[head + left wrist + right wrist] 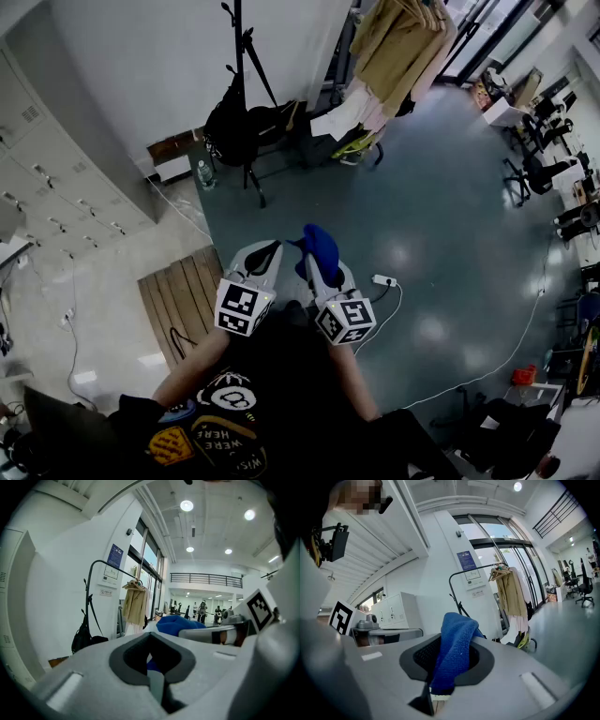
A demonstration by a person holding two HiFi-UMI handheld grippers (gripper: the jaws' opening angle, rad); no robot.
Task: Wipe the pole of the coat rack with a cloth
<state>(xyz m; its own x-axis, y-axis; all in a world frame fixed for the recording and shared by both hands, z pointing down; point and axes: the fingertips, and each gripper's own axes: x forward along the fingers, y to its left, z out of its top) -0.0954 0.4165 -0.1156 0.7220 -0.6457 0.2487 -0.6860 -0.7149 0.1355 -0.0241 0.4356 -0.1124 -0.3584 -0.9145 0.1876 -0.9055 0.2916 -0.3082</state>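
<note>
Right tool (pixel 311 267) clamped tight on one blue cloth (pixel 322 249). Left tool (pixel 267 253) closed on nothing, just beside the cloth. Both well apart from one black coat rack pole (pixel 239 84), across grey floor (pixel 431 244). One black bag (pixel 225 131) against pole. One beige coat (pixel 398 47) right of pole.

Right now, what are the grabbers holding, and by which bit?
The right gripper pinches the blue cloth near its lower end; the rest sticks up. The left gripper holds nothing.
</note>
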